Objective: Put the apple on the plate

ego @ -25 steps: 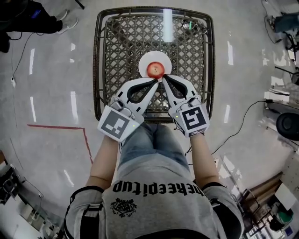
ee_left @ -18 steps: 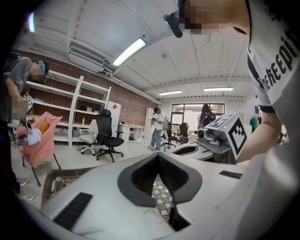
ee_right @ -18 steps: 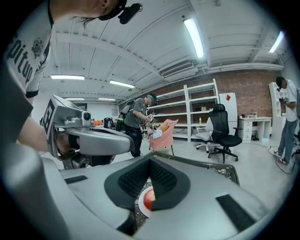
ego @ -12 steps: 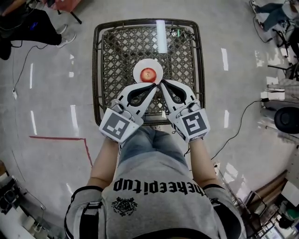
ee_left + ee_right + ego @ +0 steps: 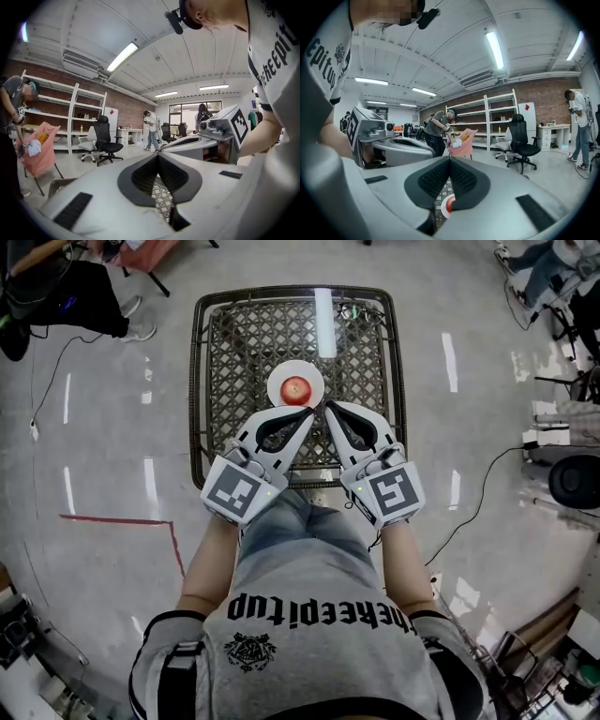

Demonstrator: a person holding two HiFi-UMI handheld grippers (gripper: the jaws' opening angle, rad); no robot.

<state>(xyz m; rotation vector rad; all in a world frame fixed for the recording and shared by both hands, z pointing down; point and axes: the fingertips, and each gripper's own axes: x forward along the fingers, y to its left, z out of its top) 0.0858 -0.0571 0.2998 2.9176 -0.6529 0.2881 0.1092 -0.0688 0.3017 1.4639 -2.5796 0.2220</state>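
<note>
Round red apple (image 5: pixel 296 387) on small white plate (image 5: pixel 278 378): placement looks done. Left tool (image 5: pixel 312 412) and right tool (image 5: pixel 325 408) closed, empty; retreat next.

Your head camera looks steeply down from well above. It takes in your torso (image 5: pixel 309 624) at the bottom of the frame and the whole wicker bench (image 5: pixel 211 381) at upper centre. Each tool camera sits close behind its own jaws and faces almost level across the room. The left tool (image 5: pixel 314 411) camera catches the right tool (image 5: pixel 327 409) at its frame's right edge, and the right one catches the left tool at its left edge. All three views share the bench weave. The head and right tool views also share the plate (image 5: pixel 277 381).
</note>
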